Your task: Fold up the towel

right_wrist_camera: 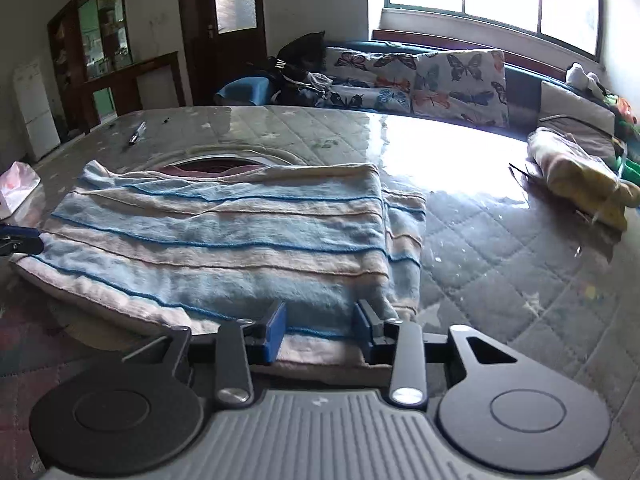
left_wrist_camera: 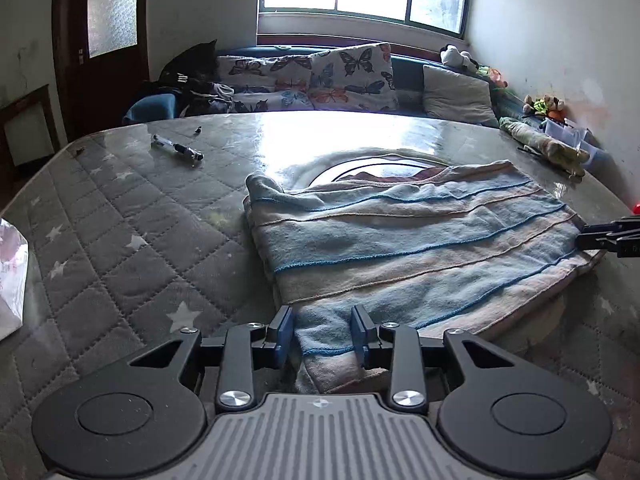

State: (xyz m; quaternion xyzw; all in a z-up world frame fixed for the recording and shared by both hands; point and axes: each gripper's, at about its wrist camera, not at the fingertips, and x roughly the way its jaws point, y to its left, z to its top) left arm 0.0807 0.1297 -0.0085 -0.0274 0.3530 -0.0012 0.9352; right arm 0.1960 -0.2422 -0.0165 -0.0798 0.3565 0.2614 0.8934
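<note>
A blue and beige striped towel (left_wrist_camera: 420, 240) (right_wrist_camera: 224, 236) lies folded on the grey quilted table (left_wrist_camera: 120, 220) (right_wrist_camera: 500, 260). In the left wrist view my left gripper (left_wrist_camera: 324, 334) stands open, with the towel's near left corner lying between its blue pads. My right gripper (right_wrist_camera: 320, 330) is open too, its fingers on either side of the towel's near right edge. Each gripper also shows in the other's view: the right gripper (left_wrist_camera: 612, 238) at the towel's right side, the left gripper (right_wrist_camera: 20, 240) at its left side. A lower layer sticks out past the top fold on the right.
A pen (left_wrist_camera: 178, 148) (right_wrist_camera: 136, 134) lies at the far left of the table. A white bag (left_wrist_camera: 10, 276) (right_wrist_camera: 18, 188) sits at the left edge, a rolled cloth (left_wrist_camera: 548, 146) (right_wrist_camera: 580, 176) at the far right. A sofa with butterfly cushions (left_wrist_camera: 348, 76) runs behind.
</note>
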